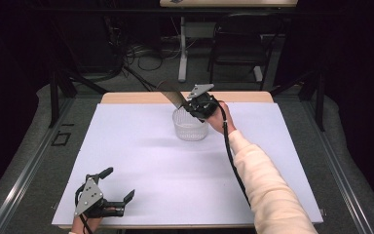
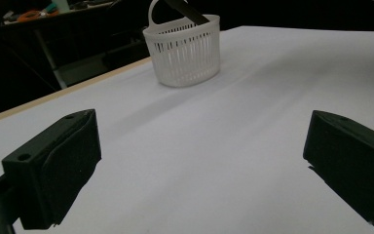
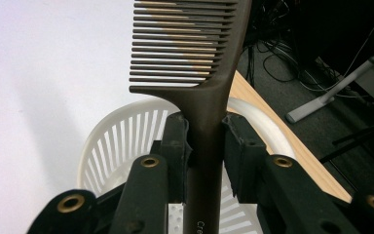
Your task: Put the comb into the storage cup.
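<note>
Your right claw [image 3: 205,141] grips the comb [image 3: 195,53] above the basket [image 1: 190,127]; your left claw [image 1: 119,184] rests open on the worktop [image 1: 141,161].

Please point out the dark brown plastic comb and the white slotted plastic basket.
dark brown plastic comb [image 3: 185,46], right gripper view, on its teeth.
white slotted plastic basket [image 2: 185,53], left gripper view, on its slotted side wall.
</note>
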Demonstrator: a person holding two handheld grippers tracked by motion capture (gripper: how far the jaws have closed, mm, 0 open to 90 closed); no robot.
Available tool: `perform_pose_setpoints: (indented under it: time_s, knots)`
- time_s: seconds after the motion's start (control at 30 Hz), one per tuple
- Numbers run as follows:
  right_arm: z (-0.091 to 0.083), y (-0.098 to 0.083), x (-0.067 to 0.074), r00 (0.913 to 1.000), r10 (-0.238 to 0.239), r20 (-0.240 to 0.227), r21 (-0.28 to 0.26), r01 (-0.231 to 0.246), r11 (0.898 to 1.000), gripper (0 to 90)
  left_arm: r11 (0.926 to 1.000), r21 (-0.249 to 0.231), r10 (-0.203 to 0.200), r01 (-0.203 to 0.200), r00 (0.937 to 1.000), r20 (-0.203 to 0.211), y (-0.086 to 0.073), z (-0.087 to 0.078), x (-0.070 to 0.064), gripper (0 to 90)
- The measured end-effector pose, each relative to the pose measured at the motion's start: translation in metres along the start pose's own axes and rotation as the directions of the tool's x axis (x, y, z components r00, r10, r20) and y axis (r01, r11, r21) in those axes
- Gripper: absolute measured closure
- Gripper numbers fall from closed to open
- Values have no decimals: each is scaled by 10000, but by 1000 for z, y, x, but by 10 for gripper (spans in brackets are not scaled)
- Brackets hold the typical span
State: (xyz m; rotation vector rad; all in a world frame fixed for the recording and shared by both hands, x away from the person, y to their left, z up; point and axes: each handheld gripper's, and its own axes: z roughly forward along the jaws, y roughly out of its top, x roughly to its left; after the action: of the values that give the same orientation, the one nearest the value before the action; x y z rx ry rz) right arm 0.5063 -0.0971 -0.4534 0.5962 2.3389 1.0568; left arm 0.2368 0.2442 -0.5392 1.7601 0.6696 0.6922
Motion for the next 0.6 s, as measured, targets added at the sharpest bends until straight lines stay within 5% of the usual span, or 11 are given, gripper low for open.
perform_pose_setpoints:
  time_s: [0.6]
  knots:
    - [7, -7, 2, 9997, -233, -22, 262, 234, 9994, 724, 10000, 11, 10, -10, 10000, 7, 0, 0, 0, 4]
